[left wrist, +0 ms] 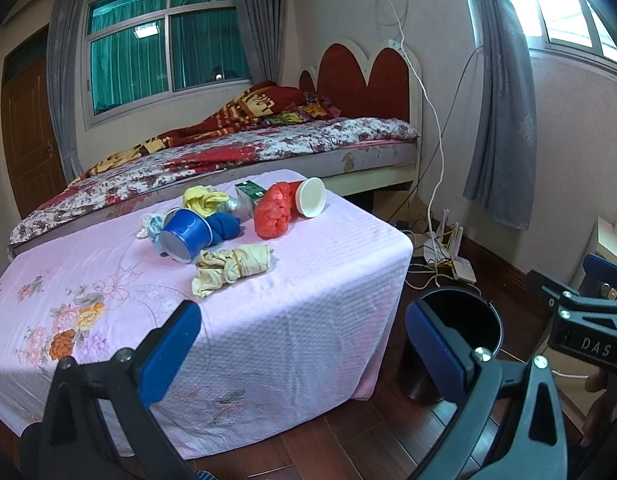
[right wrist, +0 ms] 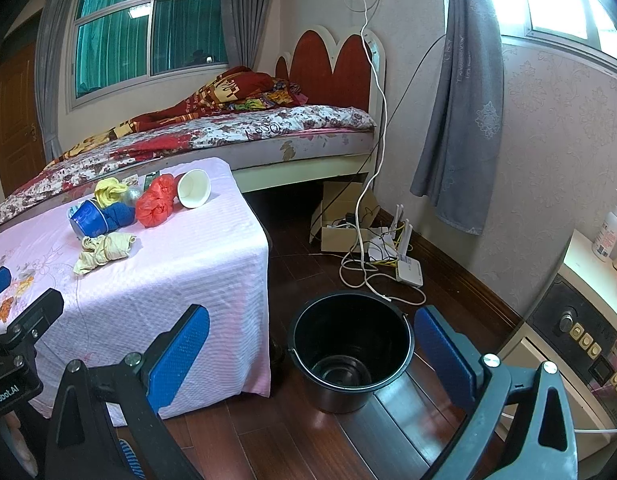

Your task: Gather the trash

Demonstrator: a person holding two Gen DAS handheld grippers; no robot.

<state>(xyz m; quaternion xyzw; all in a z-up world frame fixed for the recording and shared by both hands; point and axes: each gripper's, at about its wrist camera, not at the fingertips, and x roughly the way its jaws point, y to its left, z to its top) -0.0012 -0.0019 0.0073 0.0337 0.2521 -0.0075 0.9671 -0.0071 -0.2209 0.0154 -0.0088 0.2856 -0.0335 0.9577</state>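
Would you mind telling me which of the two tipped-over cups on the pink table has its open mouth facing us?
The white-lined red cup at the far edge; the blue cup shows its closed base.

You have two paper cups on the table (left wrist: 108, 280), both tipped over: a blue cup (left wrist: 186, 236) and a red cup (left wrist: 309, 197). One red plastic bag (left wrist: 273, 210) lies between them. You can count three bundles of cloth: a yellow one (left wrist: 202, 199), a dark blue one (left wrist: 225, 227) and a pale cream one (left wrist: 228, 268) (a fourth light scrap behind the blue cup is too hidden to tell). One green carton (left wrist: 249, 193). One black bucket (right wrist: 350, 350) on the floor.
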